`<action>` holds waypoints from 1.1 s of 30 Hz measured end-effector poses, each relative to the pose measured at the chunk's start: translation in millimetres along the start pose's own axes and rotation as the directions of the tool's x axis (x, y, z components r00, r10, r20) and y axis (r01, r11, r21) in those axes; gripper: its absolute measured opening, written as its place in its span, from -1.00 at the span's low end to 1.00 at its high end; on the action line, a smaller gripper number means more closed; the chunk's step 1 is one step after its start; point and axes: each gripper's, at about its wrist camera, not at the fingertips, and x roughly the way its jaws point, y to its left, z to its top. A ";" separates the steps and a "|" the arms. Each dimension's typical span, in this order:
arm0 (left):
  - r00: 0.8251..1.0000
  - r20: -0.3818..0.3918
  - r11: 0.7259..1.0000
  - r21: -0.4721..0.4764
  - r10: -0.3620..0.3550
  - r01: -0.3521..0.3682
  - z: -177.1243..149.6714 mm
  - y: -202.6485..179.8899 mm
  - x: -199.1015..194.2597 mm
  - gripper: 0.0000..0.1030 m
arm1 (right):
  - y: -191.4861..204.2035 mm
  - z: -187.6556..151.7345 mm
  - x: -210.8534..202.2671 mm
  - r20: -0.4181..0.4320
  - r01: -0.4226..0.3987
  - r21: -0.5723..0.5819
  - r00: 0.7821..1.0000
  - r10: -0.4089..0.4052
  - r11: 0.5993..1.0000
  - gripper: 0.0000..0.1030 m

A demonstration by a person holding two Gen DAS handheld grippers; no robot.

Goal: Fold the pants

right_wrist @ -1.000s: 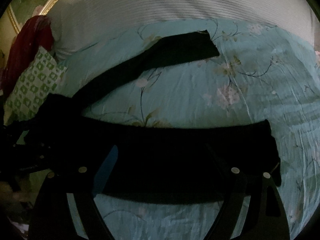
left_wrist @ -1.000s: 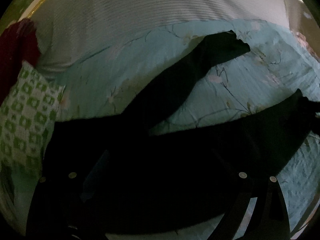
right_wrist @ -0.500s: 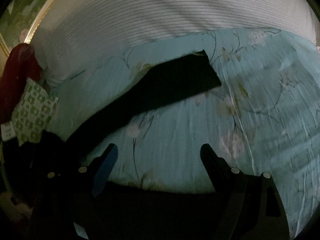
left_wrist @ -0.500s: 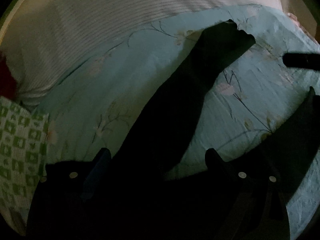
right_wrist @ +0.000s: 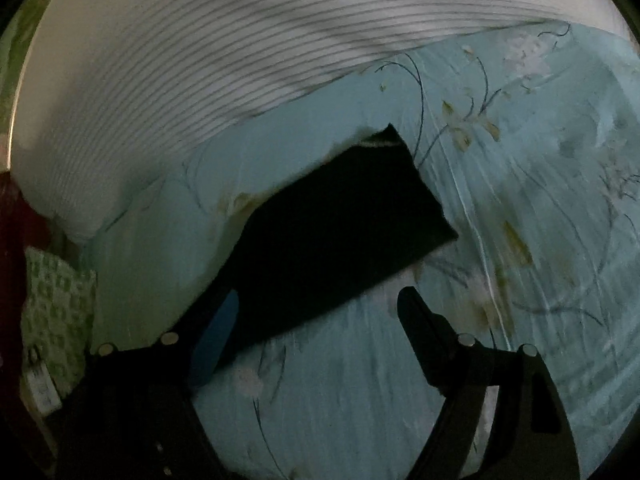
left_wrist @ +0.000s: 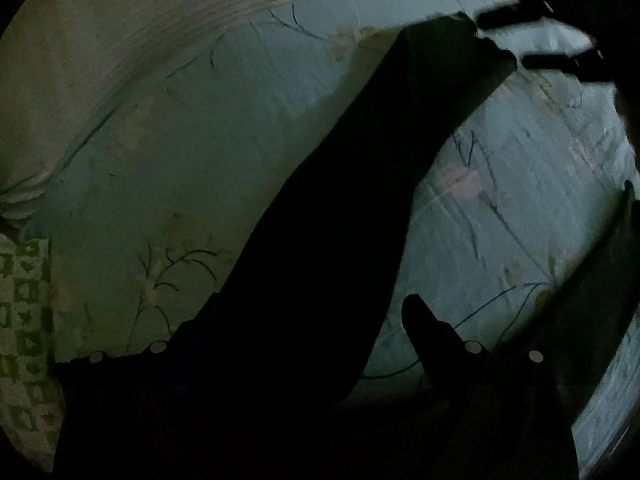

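Note:
Black pants lie spread on a teal floral bedsheet. One leg runs from lower left up to its cuff at upper right; the other leg crosses the right edge. My left gripper hangs low over the first leg, jaws wide and closing, with the cloth under the gap and no pad pressing on it. Its left finger is lost against the black cloth. In the right wrist view the cuff end lies just beyond my right gripper, whose jaws are wide and closing slightly over sheet and the cloth's edge. The right gripper's fingers show by the cuff.
White striped bedding is heaped along the far side of the sheet. A green-and-white checked pillow sits at the left, with dark red cloth behind it. The scene is dim.
Both grippers moved forward toward the far leg, which now looks larger. The near leg dropped out of the right wrist view. The right gripper's fingers came further into the left view by the cuff.

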 end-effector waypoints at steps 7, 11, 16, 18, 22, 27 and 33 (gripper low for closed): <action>0.999 -0.030 0.998 -0.046 -0.044 0.043 1.3 22.9 13.7 0.32 | 4.1 30.7 29.8 -0.058 -0.019 0.072 0.998 0.023 0.997 0.37; 0.996 -0.031 0.996 -0.042 -0.080 0.079 1.2 30.1 16.2 -0.17 | -1.7 43.2 54.8 -0.114 0.013 0.114 0.993 0.000 0.993 0.20; 0.996 0.001 0.996 -0.021 -0.092 0.092 -2.5 33.2 8.5 -0.63 | -28.1 49.4 72.0 -0.161 0.059 0.202 0.987 -0.026 0.978 -0.17; 0.996 0.010 0.996 -0.021 -0.092 0.092 -3.5 32.9 4.1 -0.72 | -36.9 47.8 71.7 -0.153 0.070 0.194 0.987 -0.040 0.979 -0.64; 0.992 0.030 0.992 -0.038 -0.119 0.120 -8.4 39.1 -8.6 -0.91 | -54.8 34.3 56.8 -0.117 0.031 0.197 0.993 -0.008 0.980 -0.89; 0.991 0.055 0.992 -0.046 -0.119 0.121 -13.5 41.2 -17.7 -0.92 | -83.8 8.9 27.3 -0.067 -0.031 0.224 0.997 0.047 0.974 -0.89; 0.986 0.078 0.987 -0.056 -0.144 0.149 -19.5 42.2 -38.8 -0.93 | -115.5 -22.5 -18.0 -0.028 -0.075 0.285 0.996 0.086 0.956 -0.90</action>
